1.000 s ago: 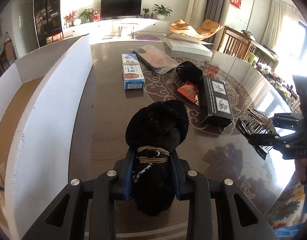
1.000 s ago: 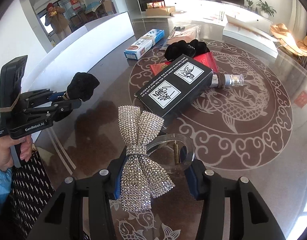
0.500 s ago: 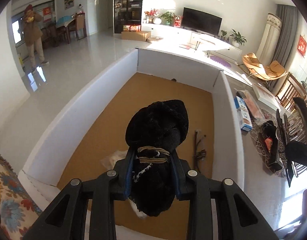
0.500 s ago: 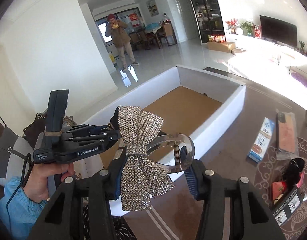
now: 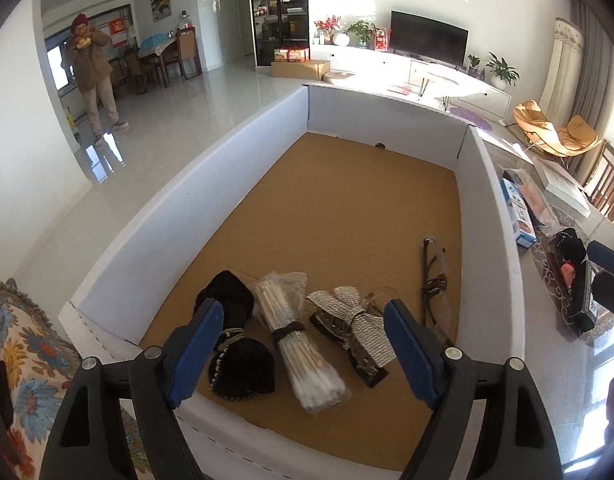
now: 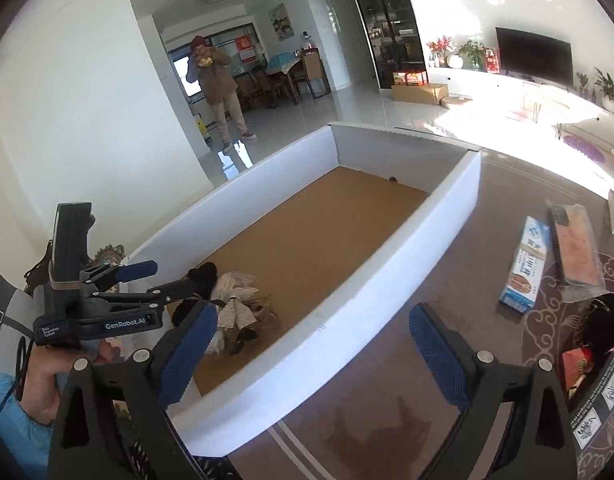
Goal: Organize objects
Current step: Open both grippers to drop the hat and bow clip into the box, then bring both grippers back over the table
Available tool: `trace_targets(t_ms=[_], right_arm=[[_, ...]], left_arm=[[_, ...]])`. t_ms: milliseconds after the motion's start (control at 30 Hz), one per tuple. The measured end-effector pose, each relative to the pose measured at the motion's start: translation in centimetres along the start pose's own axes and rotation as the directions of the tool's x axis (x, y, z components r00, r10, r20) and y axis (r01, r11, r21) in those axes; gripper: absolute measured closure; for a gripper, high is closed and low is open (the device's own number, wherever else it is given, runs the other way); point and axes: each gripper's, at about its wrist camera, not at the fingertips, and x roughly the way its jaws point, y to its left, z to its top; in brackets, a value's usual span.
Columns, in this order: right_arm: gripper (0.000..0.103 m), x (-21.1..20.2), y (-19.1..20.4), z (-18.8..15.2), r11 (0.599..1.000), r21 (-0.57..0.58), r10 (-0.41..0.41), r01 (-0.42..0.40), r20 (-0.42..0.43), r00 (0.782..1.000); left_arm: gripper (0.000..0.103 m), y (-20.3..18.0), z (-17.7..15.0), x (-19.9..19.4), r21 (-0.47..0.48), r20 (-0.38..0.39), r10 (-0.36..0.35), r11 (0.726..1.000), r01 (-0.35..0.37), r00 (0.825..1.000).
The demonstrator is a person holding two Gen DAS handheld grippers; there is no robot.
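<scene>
A large white box (image 5: 487, 208) with a brown floor stands beside the dark table. In its near end lie a black fuzzy scrunchie (image 5: 237, 340), a bundle of cotton swabs (image 5: 303, 352), a rhinestone bow hair clip (image 5: 355, 328) and a thin dark hair tie (image 5: 433, 284). My left gripper (image 5: 303, 350) is open and empty above these items. My right gripper (image 6: 313, 354) is open and empty over the box's right wall (image 6: 347, 300). The left gripper also shows in the right wrist view (image 6: 147, 280), over the bow clip (image 6: 239, 312).
On the table to the right lie a blue and white box (image 6: 527, 268), a flat pink packet (image 6: 575, 248), another black scrunchie (image 6: 605, 320), a red pouch (image 6: 579, 364) and a black box (image 6: 599, 412). A person (image 6: 217, 88) stands far off.
Both grippers have opened. The black scrunchie and the rhinestone bow clip have left the grippers and now lie in the box's near end. Both views have settled over the box.
</scene>
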Motion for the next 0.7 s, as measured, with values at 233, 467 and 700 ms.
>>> trace_targets(t_ms=[233,467,700], right_arm=[[0.006,-8.3,-11.6,-9.0,0.94,0.047,-0.338,0.338,0.014,0.941],[0.006,-11.5,-19.9,-16.7,0.839,0.119,-0.509,0.53,-0.171,0.844],[0.005,-11.3,-21.3,-18.2,0.822,0.13,-0.526,0.555,-0.201,0.826]], left_arm=[[0.0,-13.4,-2.2,-4.1,0.171,-0.004,-0.254,0.953,0.251,0.967],[0.0,-25.9,-6.8,1.6,0.343,-0.146,-0.276,0.887,0.31,0.95],[0.0,-29.1,-8.3,6.1,0.43,-0.106,-0.171,0.88,0.2,0.98]])
